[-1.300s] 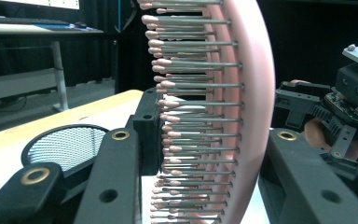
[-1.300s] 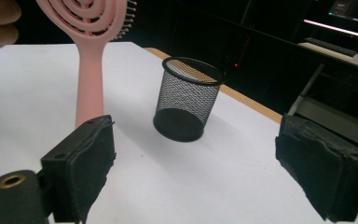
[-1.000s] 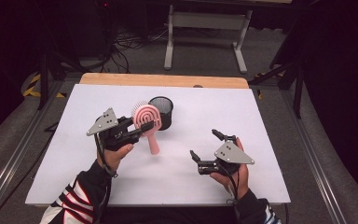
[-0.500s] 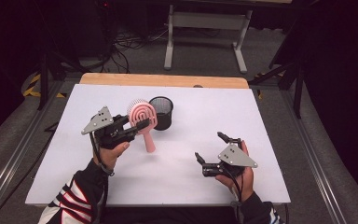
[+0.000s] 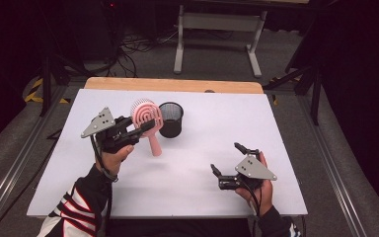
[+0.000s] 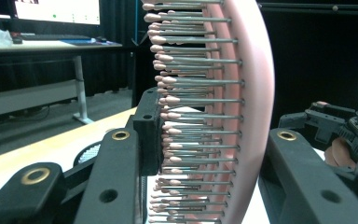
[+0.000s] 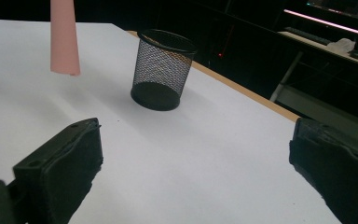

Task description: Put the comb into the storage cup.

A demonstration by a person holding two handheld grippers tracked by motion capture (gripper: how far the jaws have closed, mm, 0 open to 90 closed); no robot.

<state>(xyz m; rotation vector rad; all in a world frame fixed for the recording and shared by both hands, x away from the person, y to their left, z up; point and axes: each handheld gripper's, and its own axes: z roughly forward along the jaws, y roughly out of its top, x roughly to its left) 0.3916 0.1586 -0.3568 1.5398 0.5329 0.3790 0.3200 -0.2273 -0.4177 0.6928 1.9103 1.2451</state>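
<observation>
Here, in the high view, the left gripper is clamped across the head of a pink plastic hairbrush with a round vented head, holding it lifted above the white table top; the brush's long axis runs from the head, up by the jaws, down and toward the person to the tapered handle tip, which hangs just over the table without clearly touching it. The black wire-mesh cup stands upright just beside the brush head, on the side toward the middle of the table, so the left hand is by far the nearer one to it; I judge the coming move turns on tipping the handle over the cup's open mouth. The right gripper rests low at the near edge of the table, well apart from both, its jaws spread wide with nothing between them. In the left gripper view the brush stands on edge between the two black jaws, its rows of metal pins with pink ball tips pointing at one jaw pad, its curved pink back against the other. In the right gripper view the pink handle tip hangs just beside and in front of the mesh cup, whose inside looks empty.
</observation>
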